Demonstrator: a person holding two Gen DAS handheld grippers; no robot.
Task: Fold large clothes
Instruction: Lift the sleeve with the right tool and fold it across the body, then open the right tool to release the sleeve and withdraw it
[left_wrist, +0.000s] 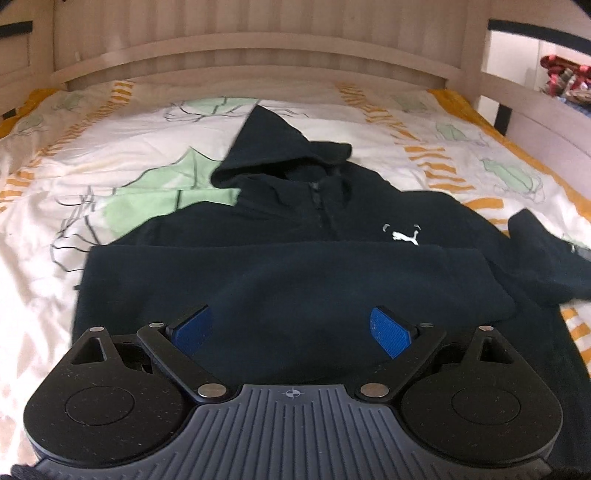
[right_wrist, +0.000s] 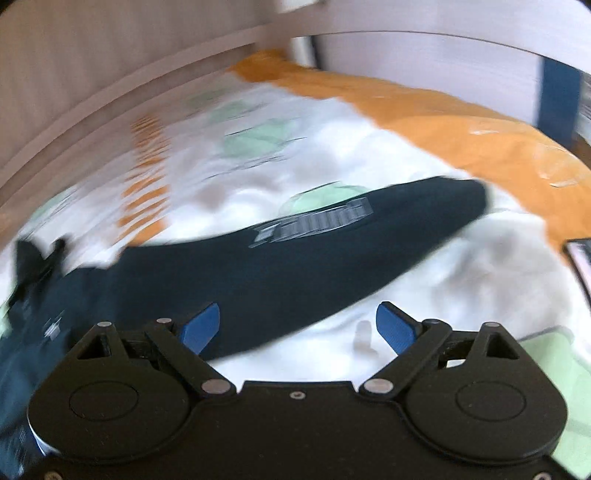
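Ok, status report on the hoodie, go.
Left gripper open, empty. Right gripper open, empty. Hoodie on bed, hem folded up, sleeve still splayed. Nothing blocking.

We see a white bedsheet (left_wrist: 122, 144) printed with green leaves and orange stripes, a pale wooden headboard (left_wrist: 258, 48) behind it, and a red patterned cloth pile (left_wrist: 565, 79) far right.

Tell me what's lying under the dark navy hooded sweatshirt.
Under the dark navy hooded sweatshirt lies a white bedsheet printed with green leaves and orange stripes, showing all around it. Whatever sits directly beneath the fabric is covered and cannot be seen.
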